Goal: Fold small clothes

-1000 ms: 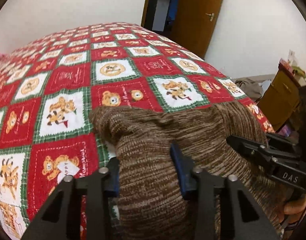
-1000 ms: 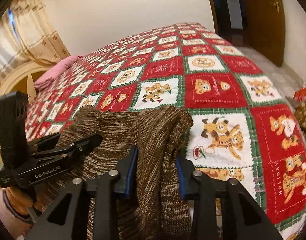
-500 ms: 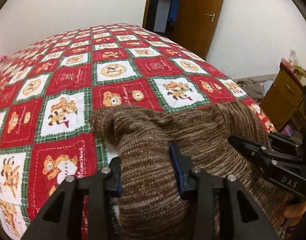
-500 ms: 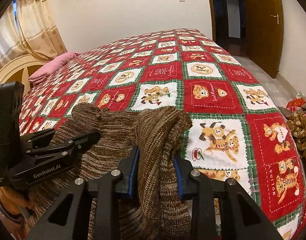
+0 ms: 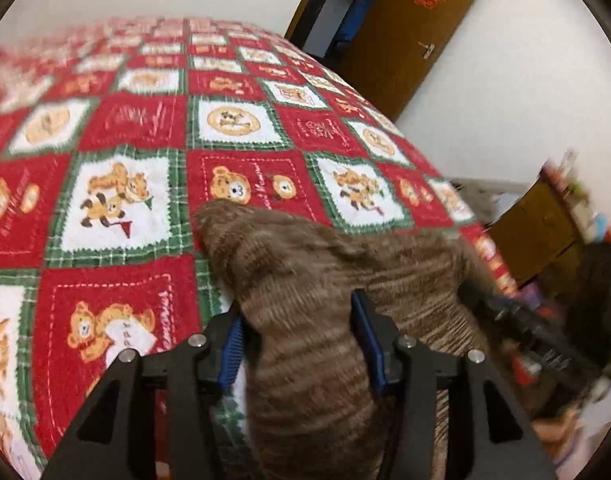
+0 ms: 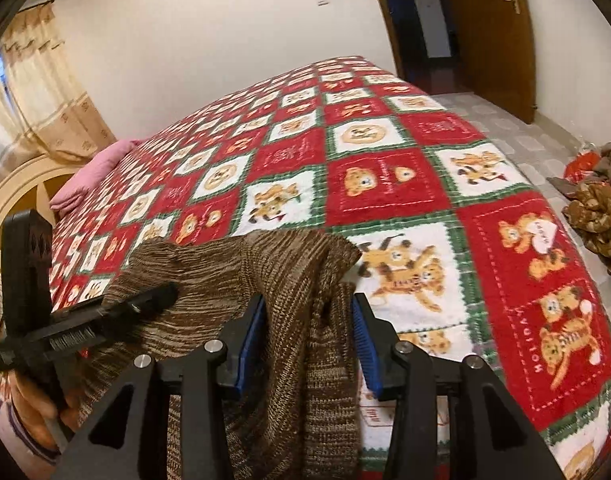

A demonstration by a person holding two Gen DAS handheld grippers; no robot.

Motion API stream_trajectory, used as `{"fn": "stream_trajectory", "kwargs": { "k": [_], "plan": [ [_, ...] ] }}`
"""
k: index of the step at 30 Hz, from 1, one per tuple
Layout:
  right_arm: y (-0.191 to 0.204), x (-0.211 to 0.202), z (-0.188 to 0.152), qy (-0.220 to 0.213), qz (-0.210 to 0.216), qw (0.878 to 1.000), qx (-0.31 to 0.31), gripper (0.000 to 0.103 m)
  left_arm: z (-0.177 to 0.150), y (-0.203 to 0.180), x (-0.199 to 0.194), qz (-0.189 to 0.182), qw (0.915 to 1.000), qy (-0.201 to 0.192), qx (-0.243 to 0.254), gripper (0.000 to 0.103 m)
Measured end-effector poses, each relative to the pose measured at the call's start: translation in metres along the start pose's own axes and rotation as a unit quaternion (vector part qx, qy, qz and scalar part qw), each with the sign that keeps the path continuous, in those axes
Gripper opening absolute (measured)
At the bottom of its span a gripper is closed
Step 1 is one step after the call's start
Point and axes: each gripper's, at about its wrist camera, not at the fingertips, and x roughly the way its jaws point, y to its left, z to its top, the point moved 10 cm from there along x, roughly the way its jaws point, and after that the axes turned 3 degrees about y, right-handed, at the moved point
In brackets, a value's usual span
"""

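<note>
Both sets of tongs sit wider than a second ago, and the blue pads have come away from the knit they were squeezing. The left gripper (image 5: 297, 338) is opening: brown fabric fills the gap, a sliver of space shows beside the left pad, and the other pad still sits against the cloth, with no pinch to be seen. The left view has gone blurry and swung a little to the side. The right gripper (image 6: 307, 340) is opening too; a bunched fold of the brown knit sweater (image 6: 241, 272) hangs between its pads with daylight on the right side, so nothing looks squeezed there.

The sweater lies draped over the near edge of the bed, its far end rumpled on the red, white and green teddy-bear blanket (image 6: 389, 192). In the right view the left tool reaches across the sweater's left part, a hand (image 6: 37, 404) gripping its handle at the bottom left.

Further out: a pink pillow (image 6: 93, 176) near the headboard, a brown wooden door (image 5: 409, 36), and a heap of clothes (image 6: 597, 212) on the floor at right.
</note>
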Motion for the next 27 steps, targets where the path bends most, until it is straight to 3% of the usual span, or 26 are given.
{"fn": "stream_trajectory", "kwargs": {
  "k": [2, 4, 5, 7, 8, 9, 10, 12, 15, 16, 19, 20, 21, 25, 27],
  "plan": [
    [-0.002, 0.002, 0.0, 0.006, 0.009, 1.0, 0.007, 0.045, 0.004, 0.006, -0.003, -0.038, 0.9981, 0.018, -0.046, 0.053],
    [-0.004, 0.003, 0.0, 0.009, 0.019, 1.0, 0.016, 0.047, 0.01, 0.013, -0.005, -0.057, 0.9953, 0.023, -0.075, 0.06],
    [-0.005, 0.004, 0.0, 0.01, 0.022, 1.0, 0.017, 0.047, 0.012, 0.012, -0.002, -0.068, 0.9947, 0.024, -0.074, 0.066],
    [-0.003, 0.004, 0.0, 0.011, 0.023, 1.0, 0.015, 0.047, 0.016, 0.007, 0.003, -0.071, 0.9958, 0.02, -0.054, 0.063],
    [-0.002, 0.004, 0.0, 0.012, 0.025, 1.0, 0.014, 0.047, 0.02, 0.004, 0.007, -0.058, 0.9978, 0.009, -0.033, 0.052],
    [-0.002, 0.005, 0.0, 0.012, 0.027, 0.999, 0.014, 0.047, 0.023, 0.0, 0.013, -0.044, 0.999, 0.006, -0.009, 0.034],
    [-0.003, 0.004, 0.0, 0.012, 0.029, 0.999, 0.017, 0.047, 0.025, -0.003, 0.019, -0.039, 0.9992, 0.009, 0.003, 0.032],
    [-0.003, 0.003, 0.0, 0.01, 0.031, 0.999, 0.017, 0.047, 0.033, -0.015, 0.022, -0.042, 0.9989, -0.006, 0.021, 0.016],
    [-0.002, 0.003, 0.001, 0.008, 0.028, 0.999, 0.014, 0.047, 0.049, -0.029, 0.01, 0.002, 0.9938, -0.064, 0.091, 0.014],
    [-0.004, 0.003, 0.001, 0.008, 0.026, 1.0, 0.016, 0.047, 0.053, -0.027, 0.011, 0.035, 0.9904, -0.079, 0.108, 0.015],
    [-0.01, 0.003, 0.002, 0.007, 0.016, 0.999, 0.03, 0.047, 0.06, 0.012, 0.028, 0.139, 0.9866, -0.036, 0.078, 0.04],
    [-0.013, 0.002, 0.003, 0.004, 0.011, 0.999, 0.034, 0.047, 0.06, 0.025, 0.03, 0.172, 0.9828, -0.019, 0.064, 0.055],
    [-0.015, 0.0, 0.005, -0.002, 0.005, 0.999, 0.038, 0.047, 0.06, 0.033, 0.026, 0.184, 0.9812, -0.016, 0.054, 0.065],
    [-0.023, -0.042, 0.026, -0.092, -0.06, 0.994, 0.016, 0.047, 0.056, 0.041, -0.013, 0.183, 0.9813, -0.046, 0.038, 0.066],
    [-0.003, -0.064, 0.035, -0.135, -0.051, 0.989, -0.033, 0.047, 0.043, 0.036, -0.029, 0.192, 0.9794, -0.049, 0.037, 0.066]
  ]
}}
